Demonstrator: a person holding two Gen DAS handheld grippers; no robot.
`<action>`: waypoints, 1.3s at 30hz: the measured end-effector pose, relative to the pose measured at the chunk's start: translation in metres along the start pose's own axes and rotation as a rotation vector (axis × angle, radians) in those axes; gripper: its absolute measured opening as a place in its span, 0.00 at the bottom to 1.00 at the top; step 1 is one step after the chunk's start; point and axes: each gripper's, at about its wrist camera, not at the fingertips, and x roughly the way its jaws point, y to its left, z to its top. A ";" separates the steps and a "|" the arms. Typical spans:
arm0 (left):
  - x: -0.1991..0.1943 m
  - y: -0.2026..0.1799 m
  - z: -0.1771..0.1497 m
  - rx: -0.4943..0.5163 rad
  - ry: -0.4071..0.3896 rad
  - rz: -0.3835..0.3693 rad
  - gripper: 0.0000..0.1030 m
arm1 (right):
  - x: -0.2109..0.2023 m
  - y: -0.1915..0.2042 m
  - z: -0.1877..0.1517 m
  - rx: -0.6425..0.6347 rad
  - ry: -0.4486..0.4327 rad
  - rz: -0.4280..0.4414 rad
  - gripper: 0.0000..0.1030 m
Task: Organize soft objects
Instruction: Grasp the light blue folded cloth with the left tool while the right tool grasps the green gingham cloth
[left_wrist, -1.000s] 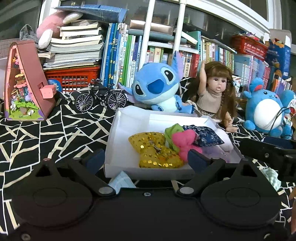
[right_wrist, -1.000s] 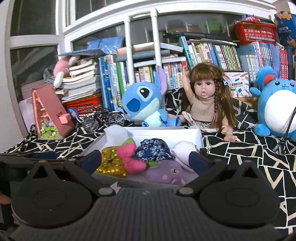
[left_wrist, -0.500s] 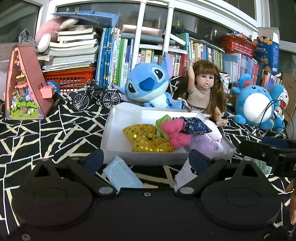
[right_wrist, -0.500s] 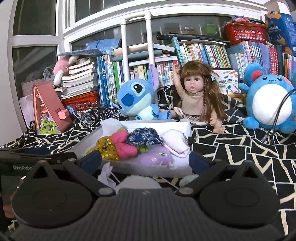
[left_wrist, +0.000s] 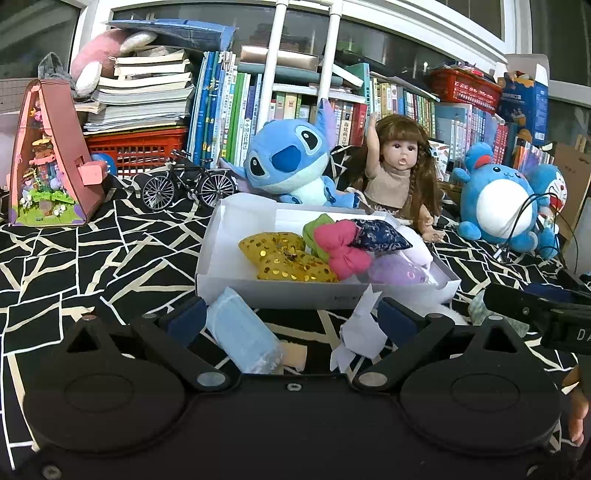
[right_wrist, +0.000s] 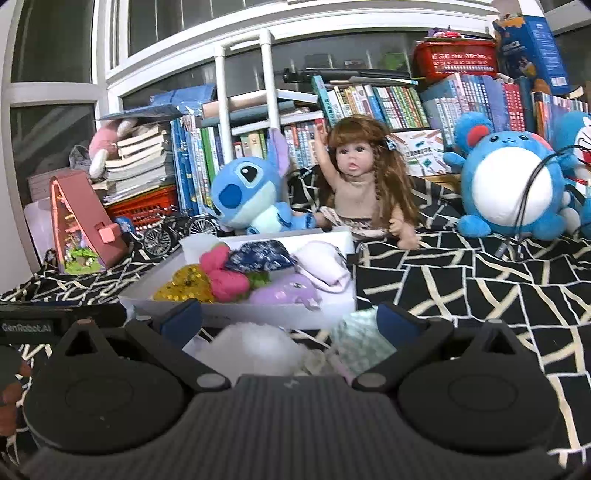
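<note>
Sitting mid-table on black patterned cloth, white box (left_wrist: 280, 295) already holds gold sequin bow (left_wrist: 286, 254), pink bow (left_wrist: 341, 247), navy pouch (left_wrist: 380, 234), purple plush (right_wrist: 286, 295), white cloth (right_wrist: 323, 266). Judged partly done. Left outside, near side of box: blue face mask (left_wrist: 242, 330), crumpled white paper (left_wrist: 360, 328), white fluffy piece (right_wrist: 251, 347), pale green knit cloth (right_wrist: 360, 338). Left gripper (left_wrist: 291, 319) fingers spread, empty, mask and paper between. Right gripper (right_wrist: 288, 319) fingers spread, empty, over fluffy piece.
</note>
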 end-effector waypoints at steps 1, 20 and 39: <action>-0.001 0.000 -0.002 0.002 0.000 0.000 0.96 | -0.001 -0.001 -0.002 -0.003 0.004 -0.003 1.00; 0.013 0.020 -0.013 -0.090 0.071 0.064 0.96 | 0.009 -0.018 -0.021 -0.010 0.121 -0.097 1.00; 0.052 0.031 -0.013 -0.198 0.156 0.102 0.55 | 0.039 -0.023 -0.015 -0.005 0.155 -0.122 1.00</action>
